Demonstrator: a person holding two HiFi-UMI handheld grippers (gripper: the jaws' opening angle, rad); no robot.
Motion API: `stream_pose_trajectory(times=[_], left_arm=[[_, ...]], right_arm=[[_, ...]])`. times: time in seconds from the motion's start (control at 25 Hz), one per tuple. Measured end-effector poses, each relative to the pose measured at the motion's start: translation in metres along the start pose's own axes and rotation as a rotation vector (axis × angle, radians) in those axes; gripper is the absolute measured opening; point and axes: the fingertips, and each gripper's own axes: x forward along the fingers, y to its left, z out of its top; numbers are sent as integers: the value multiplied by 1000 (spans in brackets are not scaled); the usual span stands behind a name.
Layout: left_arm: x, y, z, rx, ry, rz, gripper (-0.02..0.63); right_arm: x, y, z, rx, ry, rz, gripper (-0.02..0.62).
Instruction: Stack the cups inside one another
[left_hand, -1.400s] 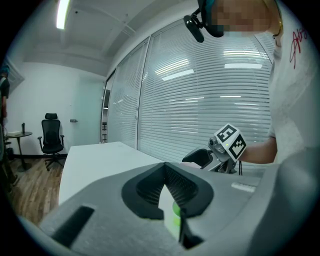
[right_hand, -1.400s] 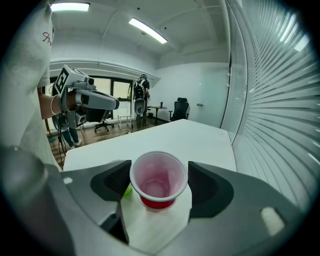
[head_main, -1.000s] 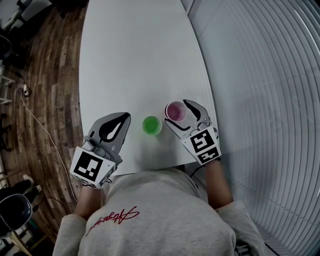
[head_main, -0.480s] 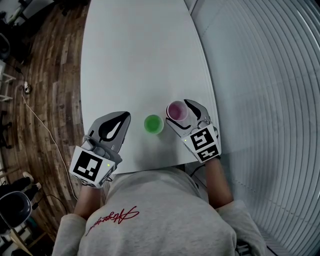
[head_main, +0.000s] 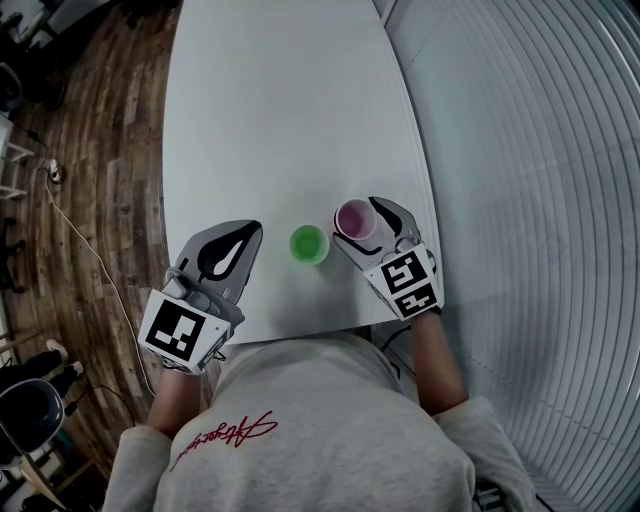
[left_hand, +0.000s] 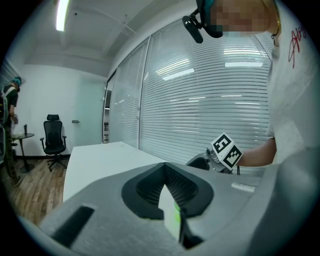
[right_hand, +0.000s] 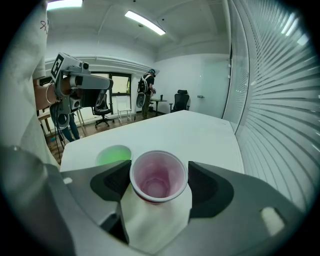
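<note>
While I've got the right gripper (head_main: 355, 221) wrapped round the translucent pink plastic cup (head_main: 353, 219), here's how things sit. In the right gripper view the pads hug the cup's rim on both sides, so I'd call that a grip, though the far-side contact is hairline close. The cup stands upright, mouth up, near the right edge of the long white table (head_main: 270, 120). I can't tell for sure whether its base is on the tabletop or just off it.

The translucent green plastic cup (head_main: 308, 244) stands upright just beside the pink one, on its left and apart from it, between my two grippers. Nothing is stacked yet, both cups are empty and separate.

The left gripper (head_main: 250, 232) hangs over the table's left edge with its jaws shut together and nothing between them, clear of the green cup. There's a dark wooden plank floor (head_main: 100, 150) to the left.
</note>
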Motion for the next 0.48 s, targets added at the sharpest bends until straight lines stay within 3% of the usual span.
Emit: stream_pose_trajectory(times=[0.4, 0.48], left_arm=[[8, -2, 2, 8, -9, 7, -5], [5, -1, -1, 14, 21, 12, -5]], right_arm=[[3, -9, -8, 14, 2, 9, 357], [2, -8, -7, 6, 4, 10, 357]])
